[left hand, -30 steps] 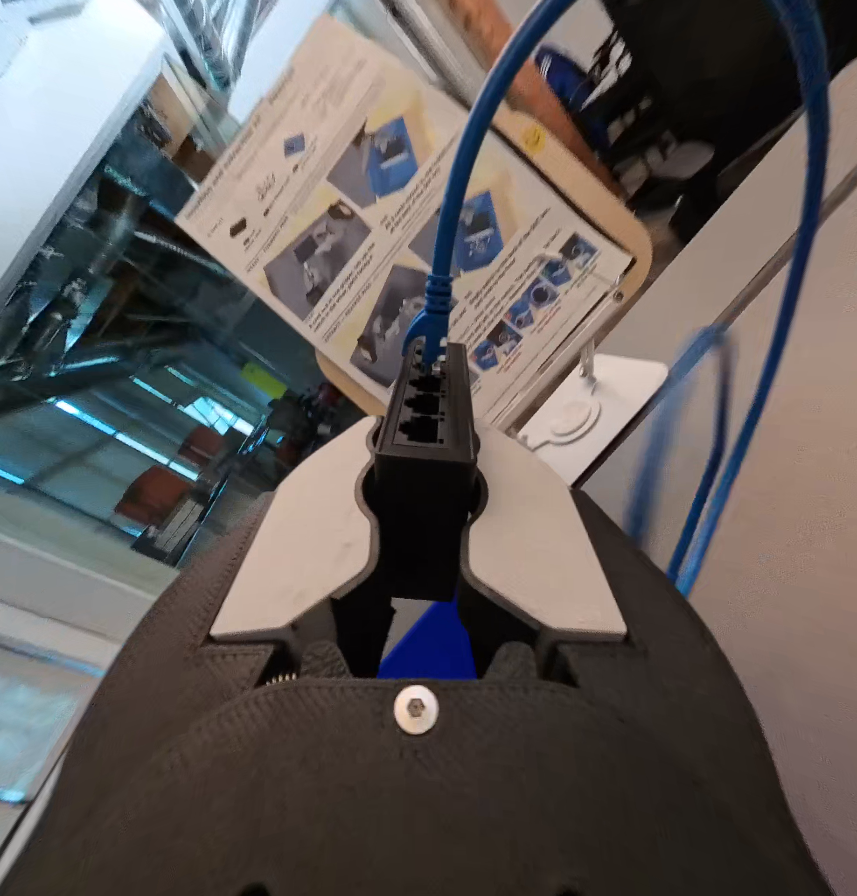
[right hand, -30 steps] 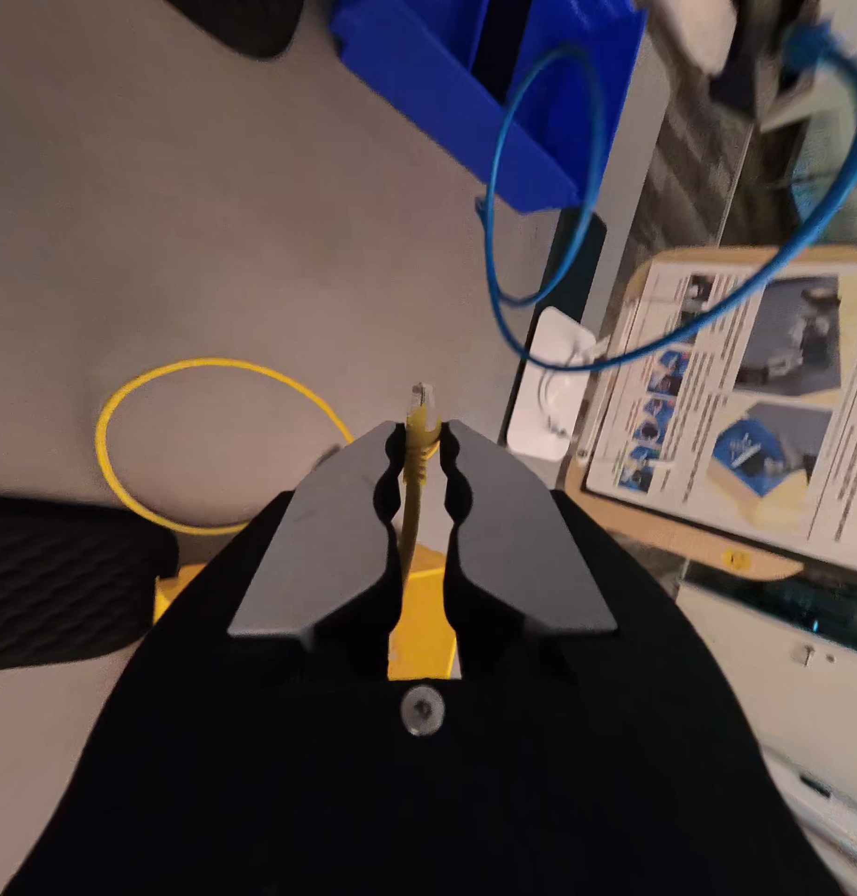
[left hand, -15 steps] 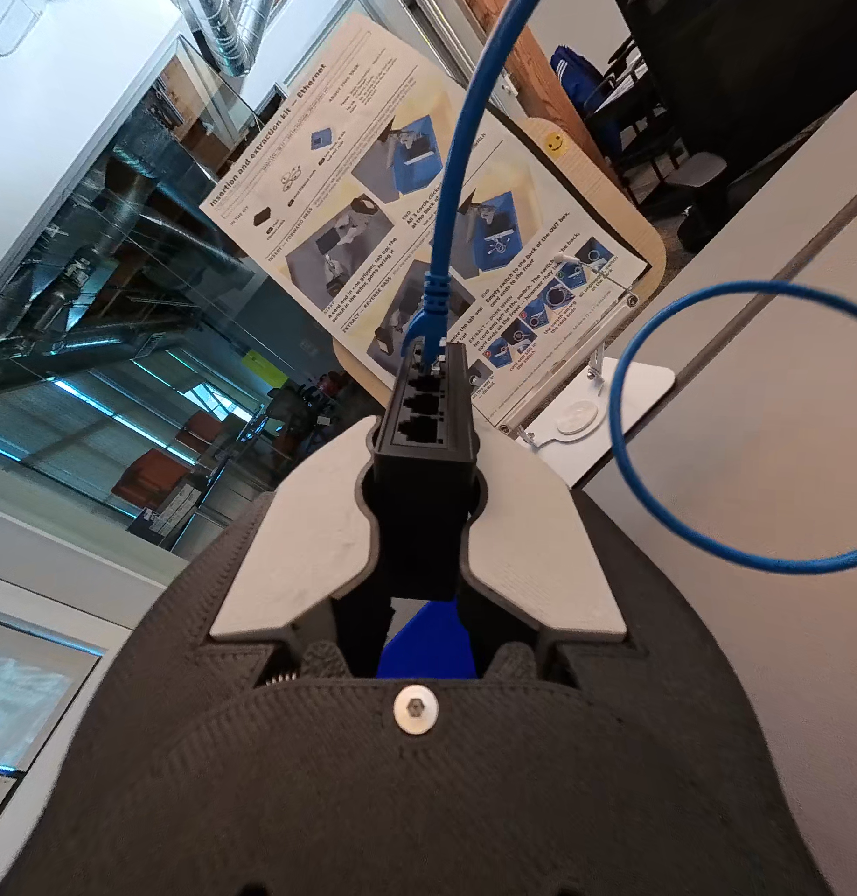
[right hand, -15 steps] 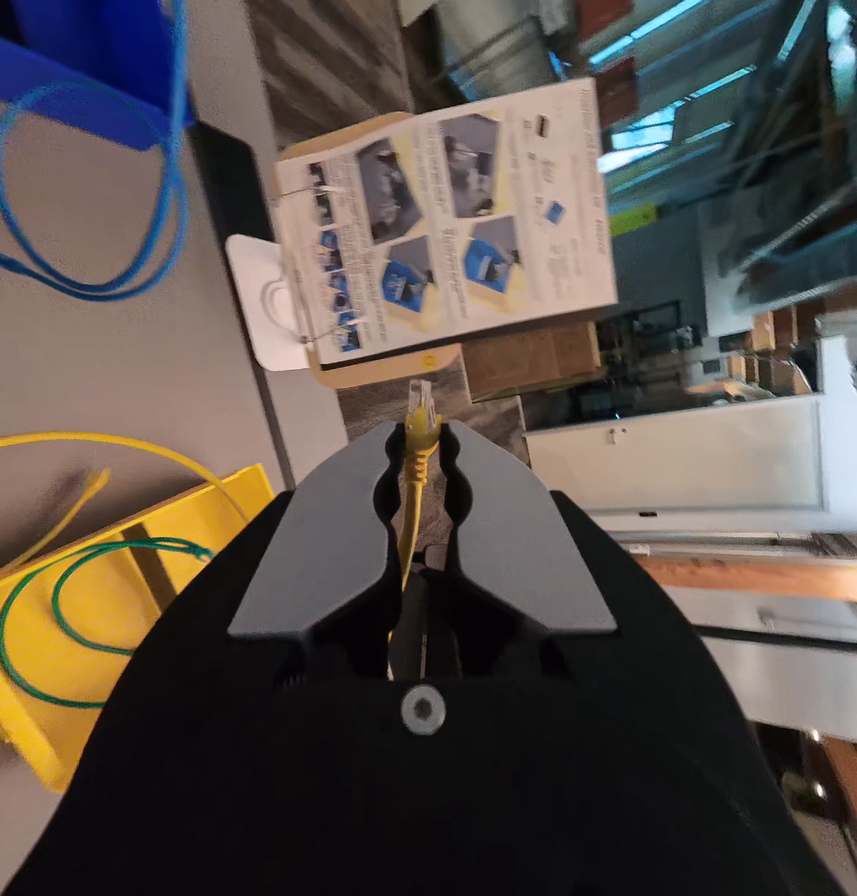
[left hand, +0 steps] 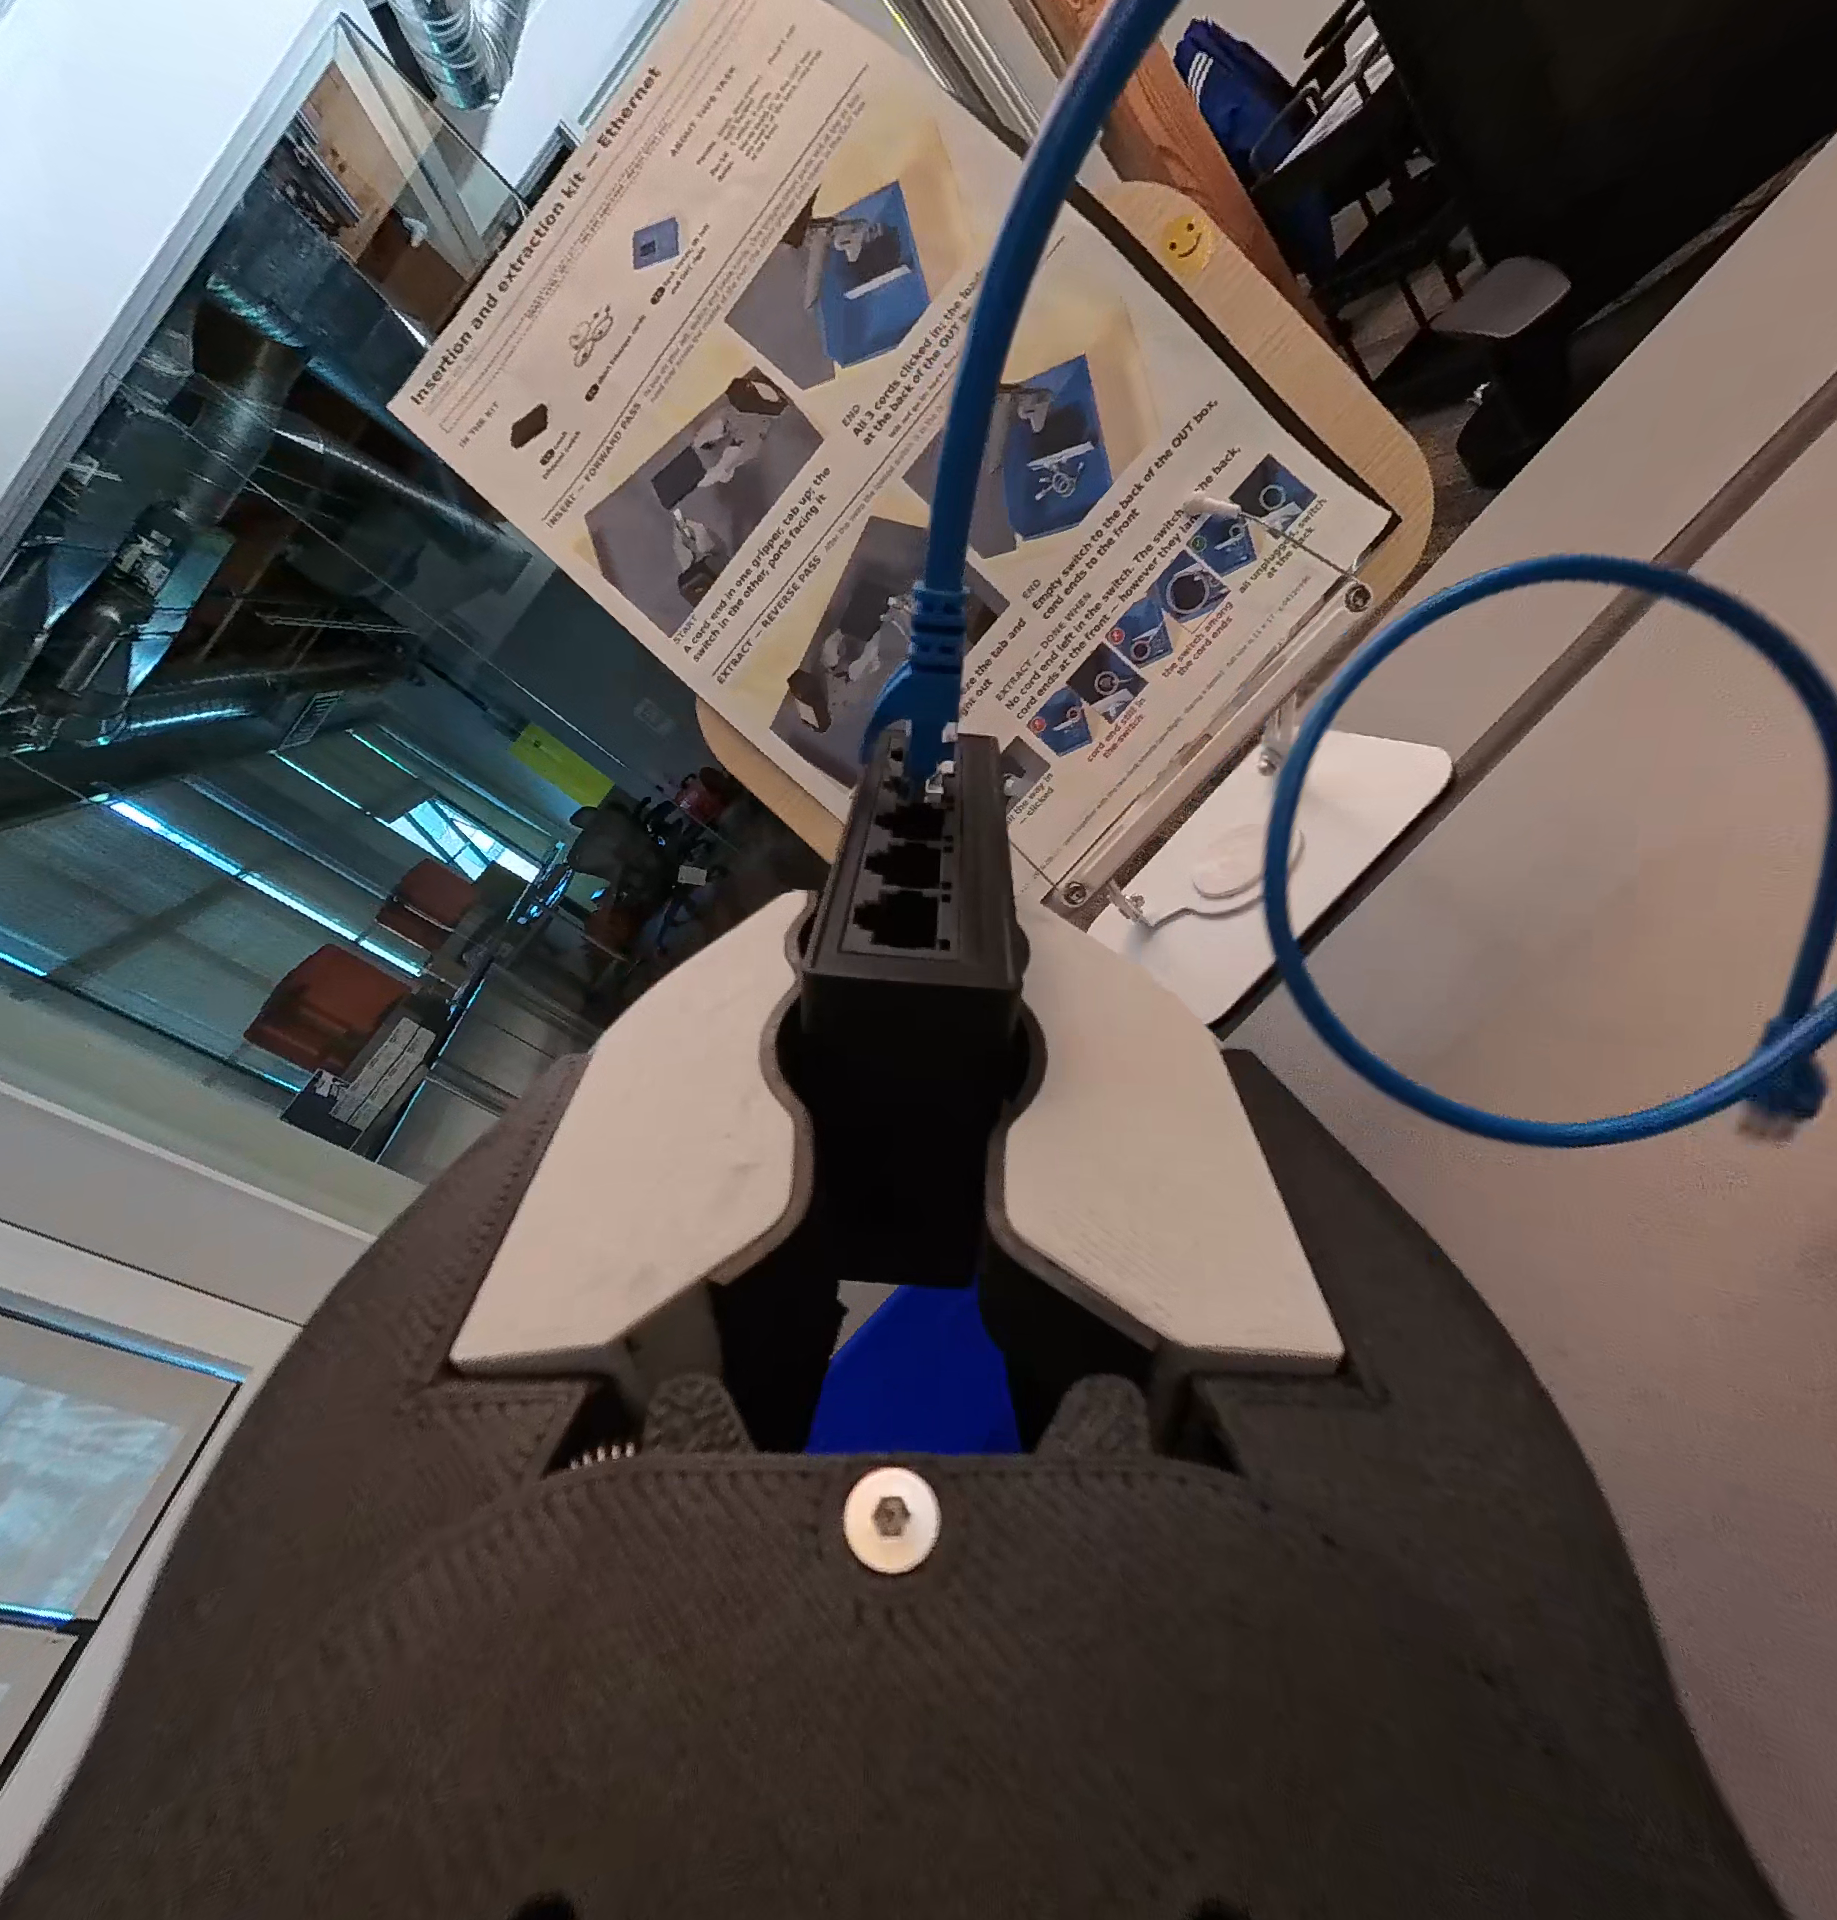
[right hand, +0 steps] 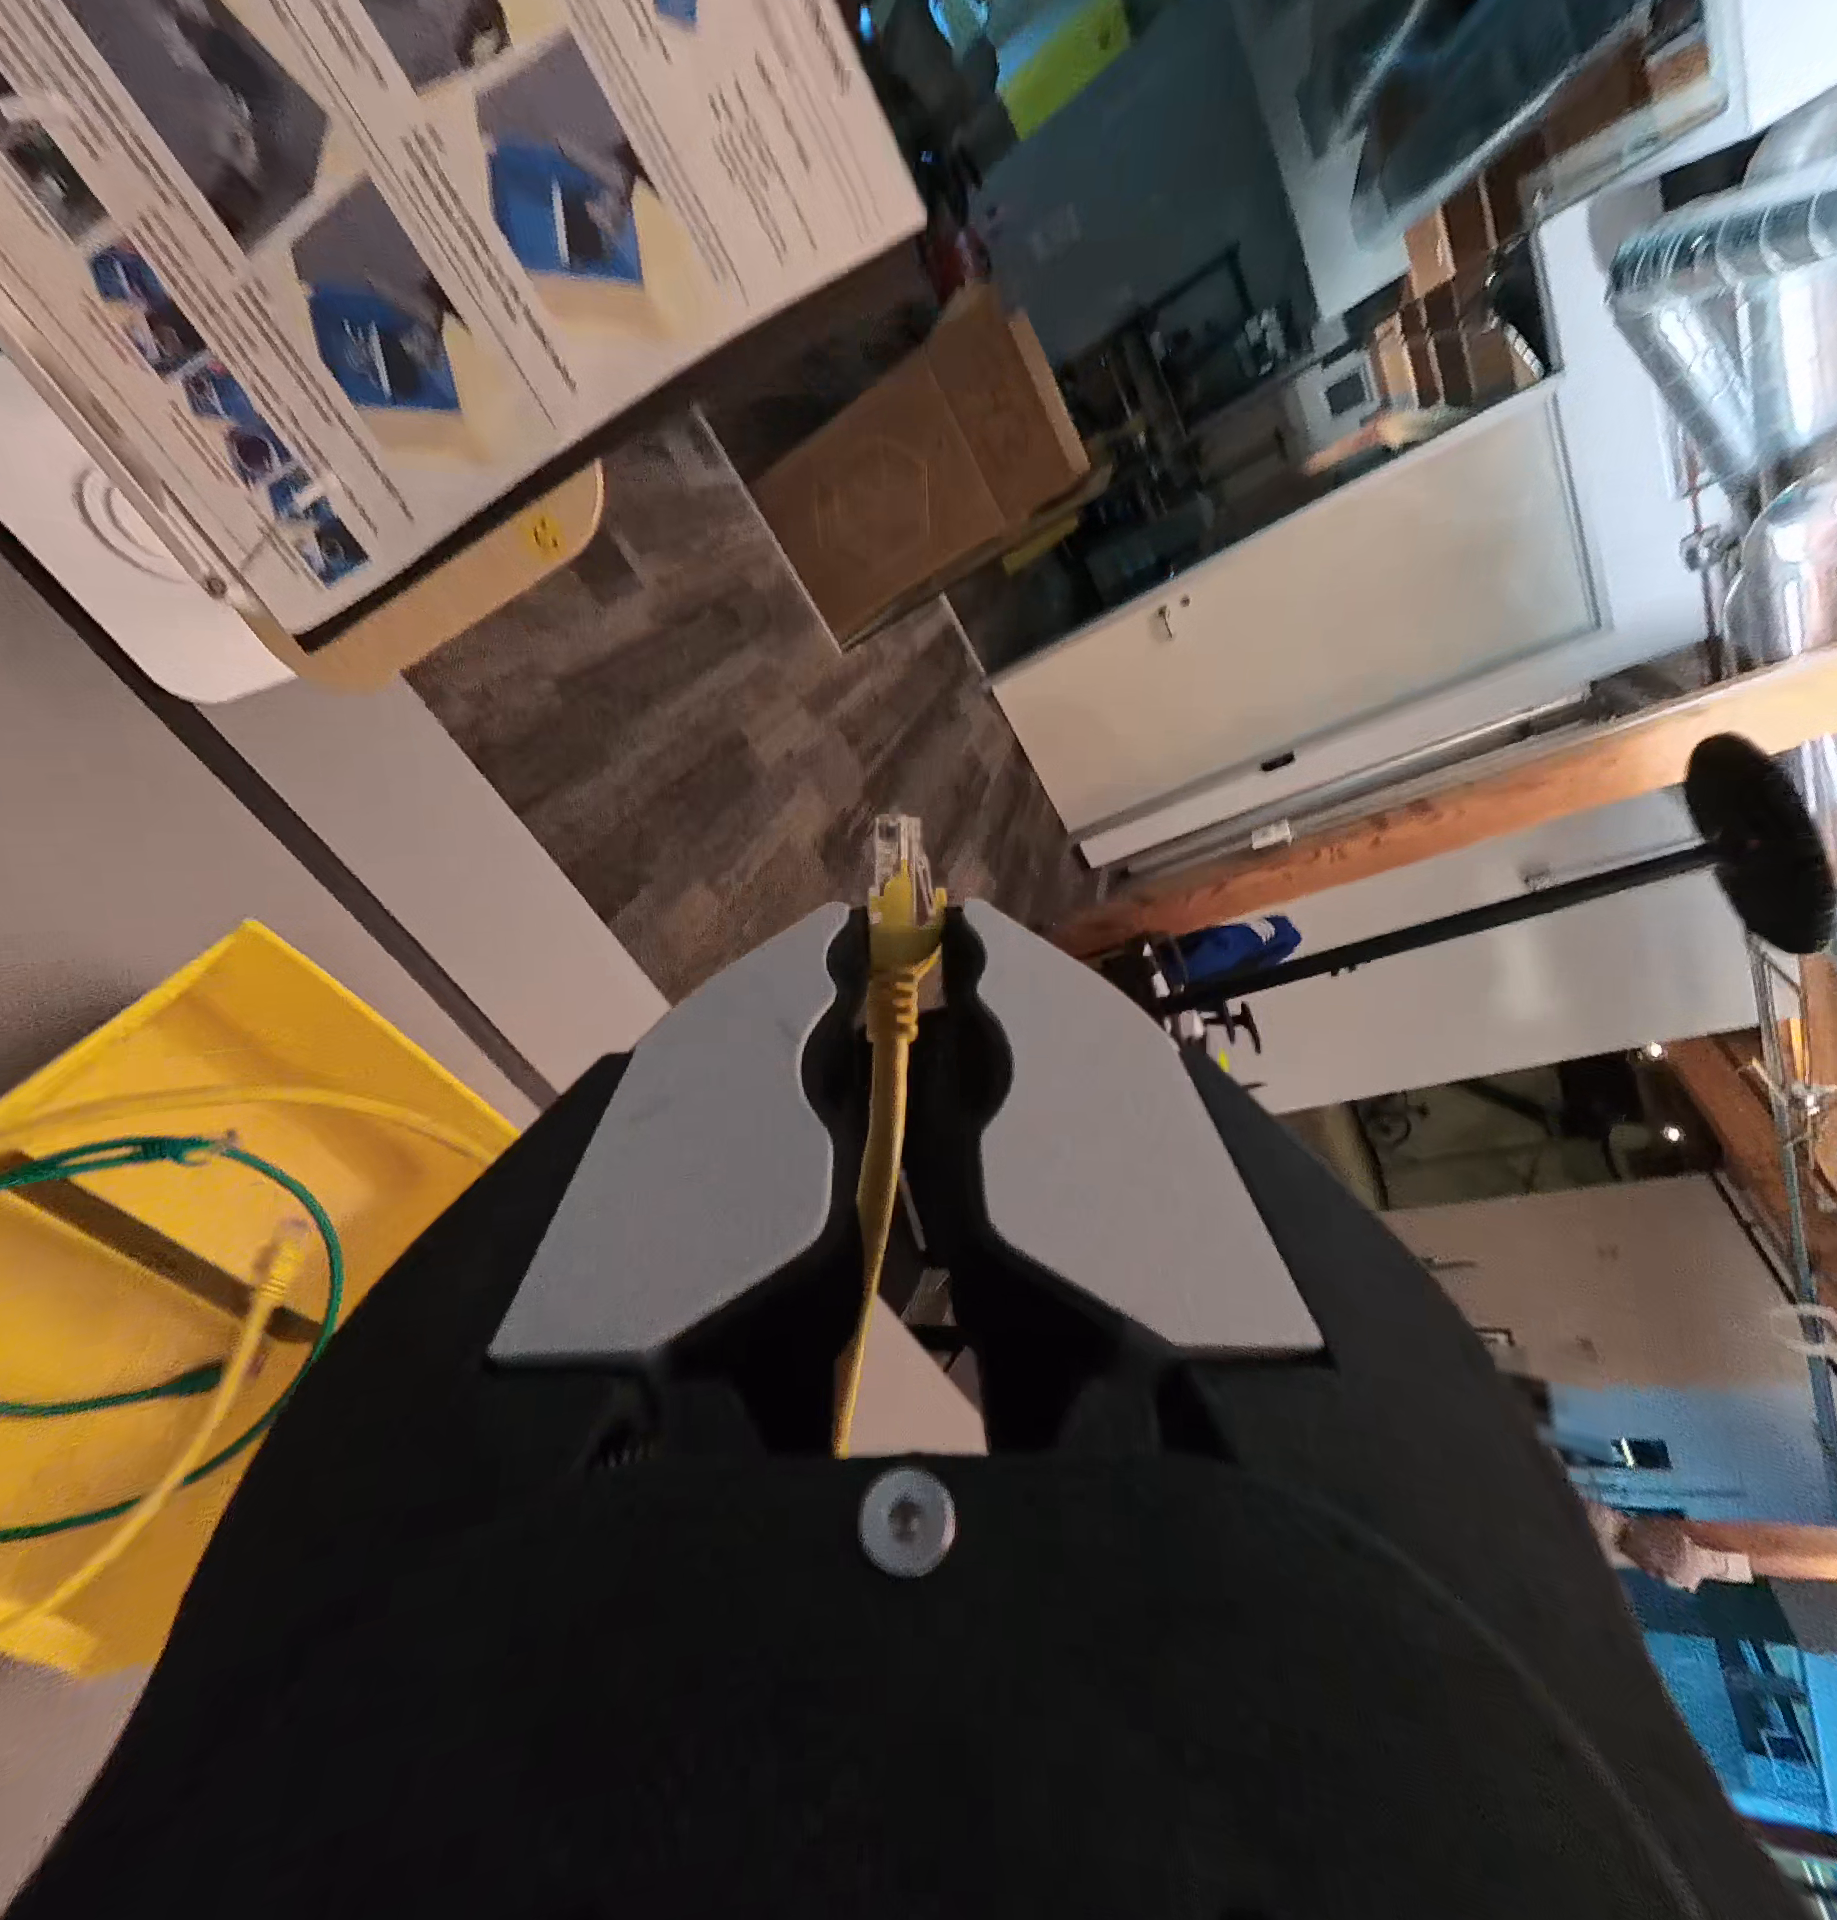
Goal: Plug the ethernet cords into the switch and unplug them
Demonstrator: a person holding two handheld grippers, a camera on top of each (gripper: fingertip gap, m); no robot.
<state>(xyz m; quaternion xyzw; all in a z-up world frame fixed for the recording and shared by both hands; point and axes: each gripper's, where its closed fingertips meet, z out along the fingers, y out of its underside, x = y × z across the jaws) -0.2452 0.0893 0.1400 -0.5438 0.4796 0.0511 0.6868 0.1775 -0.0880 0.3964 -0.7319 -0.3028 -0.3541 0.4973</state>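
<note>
My left gripper [left hand: 909,971] is shut on a black ethernet switch [left hand: 914,935] and holds it raised, ports up. A blue ethernet cord [left hand: 971,416] is plugged into the switch's far port; its loose end [left hand: 1781,1091] hangs in a loop at the right. The three nearer ports are open. My right gripper [right hand: 898,920] is shut on the plug end of a yellow ethernet cord [right hand: 898,935], clear plug tip sticking out past the fingertips, held in the air. The cord's other end [right hand: 280,1262] lies in a yellow bin [right hand: 228,1049] with a green cord [right hand: 270,1371].
A printed instruction sheet on a wooden board [left hand: 893,416] stands on a white stand [left hand: 1340,831] at the grey table's [left hand: 1620,1351] far edge. It also shows in the right wrist view [right hand: 374,260]. Beyond the table edge lie floor, boxes and cabinets. Some 55 cm of space lies between my two pairs of fingers.
My right gripper has swung up and away from the table with the yellow plug, so it now faces the room. The blue cord's hanging loop has swung and its loose end has come into view.
</note>
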